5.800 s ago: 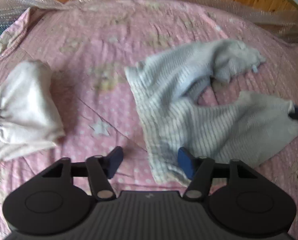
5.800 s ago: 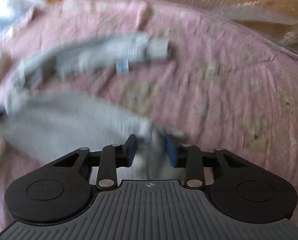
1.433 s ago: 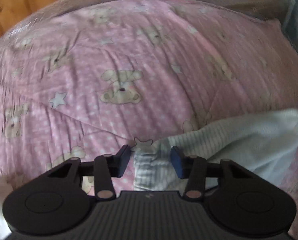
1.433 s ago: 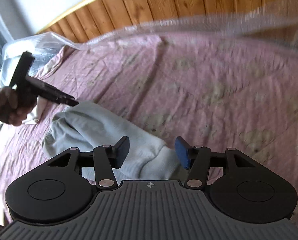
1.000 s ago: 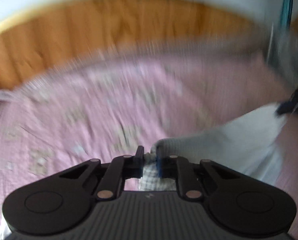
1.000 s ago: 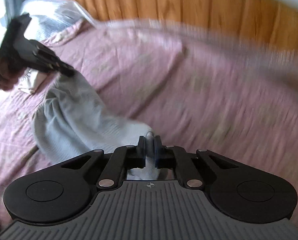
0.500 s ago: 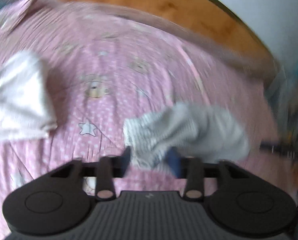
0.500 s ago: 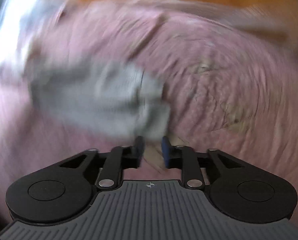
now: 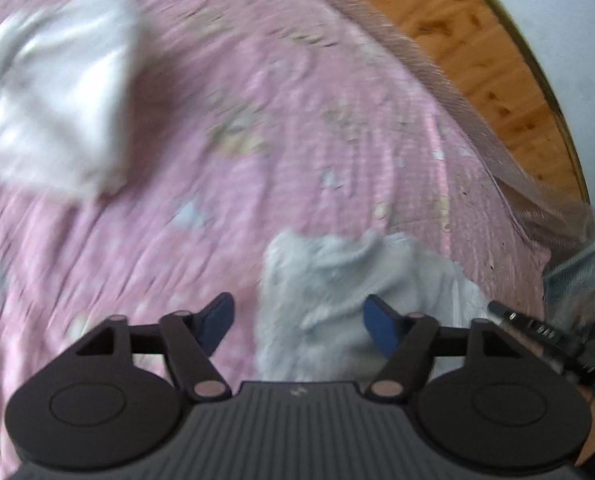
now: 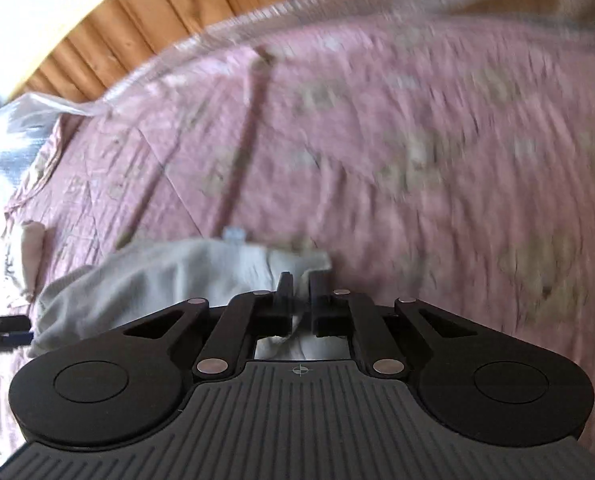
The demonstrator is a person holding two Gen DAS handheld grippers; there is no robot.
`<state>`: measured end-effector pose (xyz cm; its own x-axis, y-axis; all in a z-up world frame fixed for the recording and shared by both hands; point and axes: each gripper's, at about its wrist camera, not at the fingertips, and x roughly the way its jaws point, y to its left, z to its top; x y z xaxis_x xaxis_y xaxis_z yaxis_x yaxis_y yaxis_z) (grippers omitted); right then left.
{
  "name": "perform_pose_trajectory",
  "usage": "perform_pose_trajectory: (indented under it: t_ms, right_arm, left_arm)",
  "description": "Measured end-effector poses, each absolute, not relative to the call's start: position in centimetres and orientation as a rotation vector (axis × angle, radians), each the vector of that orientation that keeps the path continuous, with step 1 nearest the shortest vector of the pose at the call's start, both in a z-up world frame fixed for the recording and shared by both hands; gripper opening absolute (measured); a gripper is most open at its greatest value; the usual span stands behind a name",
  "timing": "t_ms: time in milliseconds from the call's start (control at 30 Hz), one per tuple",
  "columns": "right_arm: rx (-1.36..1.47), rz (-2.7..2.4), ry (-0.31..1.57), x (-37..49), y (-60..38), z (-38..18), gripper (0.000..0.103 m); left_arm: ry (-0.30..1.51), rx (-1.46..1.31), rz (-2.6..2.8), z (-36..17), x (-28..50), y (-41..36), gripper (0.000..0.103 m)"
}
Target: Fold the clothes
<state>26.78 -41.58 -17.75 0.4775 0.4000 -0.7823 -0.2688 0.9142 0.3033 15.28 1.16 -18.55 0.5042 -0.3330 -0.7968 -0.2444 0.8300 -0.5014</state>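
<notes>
A grey striped garment (image 9: 337, 280) lies bunched on the pink bedspread (image 9: 257, 120). My left gripper (image 9: 299, 318) is open, its blue fingers standing either side of the garment's near edge without holding it. In the right wrist view the same garment (image 10: 169, 276) stretches to the left, and my right gripper (image 10: 299, 284) is shut on its near corner. The right gripper also shows at the right edge of the left wrist view (image 9: 537, 334). Both views are blurred by motion.
A white folded garment (image 9: 53, 92) lies at the far left of the bed. A wooden headboard (image 10: 169, 8) and clear plastic wrap (image 10: 13, 128) run along the bed's far edge. The left gripper's tip (image 10: 1, 330) shows at the left edge.
My left gripper has opened and let go of the grey garment, which now lies bunched on the bed. My right gripper has closed again on its corner. Both views have swung.
</notes>
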Motion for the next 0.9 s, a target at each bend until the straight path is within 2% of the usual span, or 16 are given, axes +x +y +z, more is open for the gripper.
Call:
perform_pose_trajectory:
  t_ms: [33,133,267,400,500,567,633,667,700,733,833,900]
  right_arm:
    - [0.141,0.417,0.976,26.9,-41.4,-17.3,0.003]
    - [0.156,0.424,0.931,26.1,-41.9,-15.0,0.003]
    - [0.199,0.39,0.89,23.6,-43.6,-11.9,0.002]
    - [0.211,0.306,0.981,21.4,-45.1,-14.3,0.002]
    - [0.175,0.26,1.069,20.9,-45.2,-18.2,0.002]
    - [0.15,0.244,1.076,20.7,-45.0,-18.9,0.003]
    - [0.127,0.233,1.063,20.5,-44.8,-18.3,0.005]
    - [0.106,0.217,1.041,20.4,-44.6,-17.6,0.014]
    - [0.075,0.185,1.0,20.2,-44.4,-16.7,0.026]
    - [0.04,0.158,0.949,19.8,-44.1,-15.8,0.033]
    - [-0.031,0.207,0.825,19.3,-41.8,-13.9,0.033]
    - [-0.055,0.311,0.846,19.9,-39.7,-14.7,0.03]
  left_arm:
    - [1.06,-0.59,-0.07,-18.4,15.8,0.8,0.041]
    - [1.045,-0.564,-0.089,-17.9,16.1,1.1,0.029]
    - [1.033,-0.635,-0.097,-18.0,15.6,2.6,0.028]
    - [1.065,-0.62,-0.104,-18.8,16.4,2.5,0.022]
    - [1.079,-0.564,-0.101,-18.7,16.8,1.8,0.024]
    - [1.079,-0.517,-0.093,-18.1,16.9,1.3,0.027]
    - [1.056,-0.463,-0.069,-17.1,16.6,0.8,0.039]
    - [1.032,-0.431,-0.054,-16.4,16.3,0.6,0.043]
    - [1.0,-0.399,-0.044,-15.6,16.0,0.3,0.049]
    - [0.962,-0.367,-0.037,-14.8,15.7,-0.2,0.053]
    - [0.93,-0.339,-0.108,-14.3,15.7,-2.0,0.056]
    - [0.983,-0.288,-0.139,-15.9,16.4,-3.5,0.055]
